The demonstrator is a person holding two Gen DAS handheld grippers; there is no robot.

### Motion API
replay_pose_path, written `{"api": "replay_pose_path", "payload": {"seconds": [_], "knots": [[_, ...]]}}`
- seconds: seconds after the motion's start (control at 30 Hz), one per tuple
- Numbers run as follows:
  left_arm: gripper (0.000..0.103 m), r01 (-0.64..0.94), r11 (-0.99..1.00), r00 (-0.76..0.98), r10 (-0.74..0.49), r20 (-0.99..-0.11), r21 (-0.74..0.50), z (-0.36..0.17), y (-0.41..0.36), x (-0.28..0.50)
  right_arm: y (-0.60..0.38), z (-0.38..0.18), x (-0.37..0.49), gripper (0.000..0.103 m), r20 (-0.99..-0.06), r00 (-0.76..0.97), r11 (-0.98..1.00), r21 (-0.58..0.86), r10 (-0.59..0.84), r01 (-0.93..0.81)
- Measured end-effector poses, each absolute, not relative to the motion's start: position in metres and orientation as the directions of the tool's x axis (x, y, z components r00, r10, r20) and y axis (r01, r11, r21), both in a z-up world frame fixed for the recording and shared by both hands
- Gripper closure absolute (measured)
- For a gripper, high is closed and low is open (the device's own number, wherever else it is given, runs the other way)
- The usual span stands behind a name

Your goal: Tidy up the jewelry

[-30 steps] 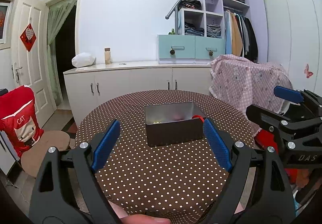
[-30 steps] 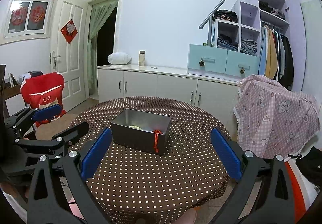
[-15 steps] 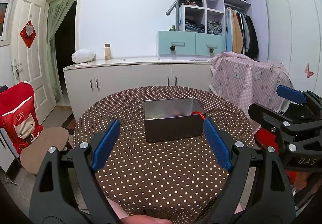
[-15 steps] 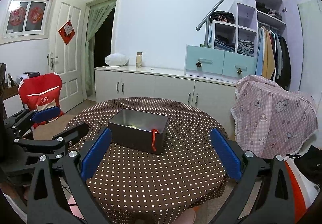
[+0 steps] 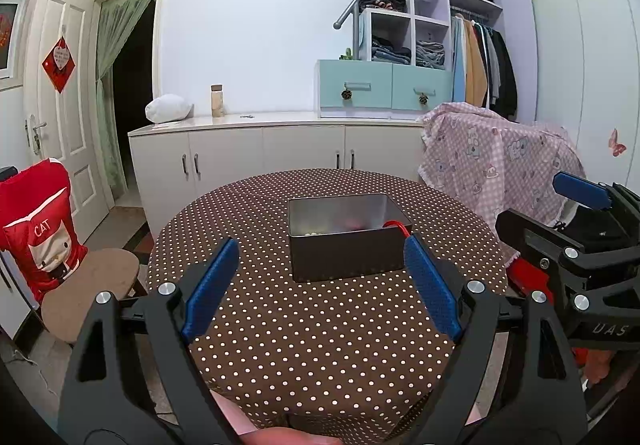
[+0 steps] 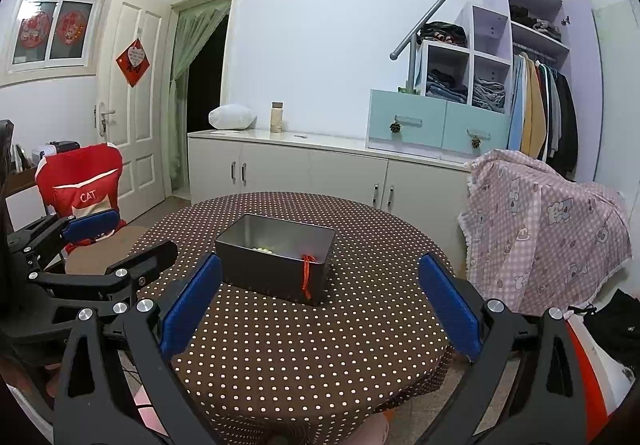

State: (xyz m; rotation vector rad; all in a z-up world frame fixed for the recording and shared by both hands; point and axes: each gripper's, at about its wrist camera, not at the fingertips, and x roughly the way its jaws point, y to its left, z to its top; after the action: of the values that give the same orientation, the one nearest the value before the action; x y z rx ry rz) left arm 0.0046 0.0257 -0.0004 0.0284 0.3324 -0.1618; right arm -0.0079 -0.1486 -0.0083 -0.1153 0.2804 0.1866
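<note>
A dark metal box [image 5: 347,238] stands open in the middle of a round table [image 5: 320,345] with a brown dotted cloth. It also shows in the right wrist view [image 6: 276,259]. Pale beads [image 6: 264,249] lie inside it, and a red cord [image 6: 307,277] hangs over its near right corner. My left gripper [image 5: 320,285] is open and empty, held back from the box over the table's near side. My right gripper [image 6: 320,305] is open and empty, also short of the box. Each gripper shows at the side of the other's view.
A chair with a red cat cover [image 5: 40,229] stands left of the table. A chair draped in pink checked cloth [image 6: 544,221] stands to the right. White cabinets [image 5: 264,157] and shelves with clothes line the back wall.
Both grippers have drawn back and risen slightly, so the box sits a little farther off. Both stay open and empty.
</note>
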Motion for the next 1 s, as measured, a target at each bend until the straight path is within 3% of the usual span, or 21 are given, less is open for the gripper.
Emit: {"api": "replay_pose_path", "payload": {"seconds": [1.0], "knots": [[0.019,0.165,0.986,0.931,-0.156,-0.330,-0.002,-0.0007,0.0225,0.0024,-0.1497,-0.0080,-0.0104,0.008,-0.283,0.945,0.978,-0.077,0.162,-0.191]]}}
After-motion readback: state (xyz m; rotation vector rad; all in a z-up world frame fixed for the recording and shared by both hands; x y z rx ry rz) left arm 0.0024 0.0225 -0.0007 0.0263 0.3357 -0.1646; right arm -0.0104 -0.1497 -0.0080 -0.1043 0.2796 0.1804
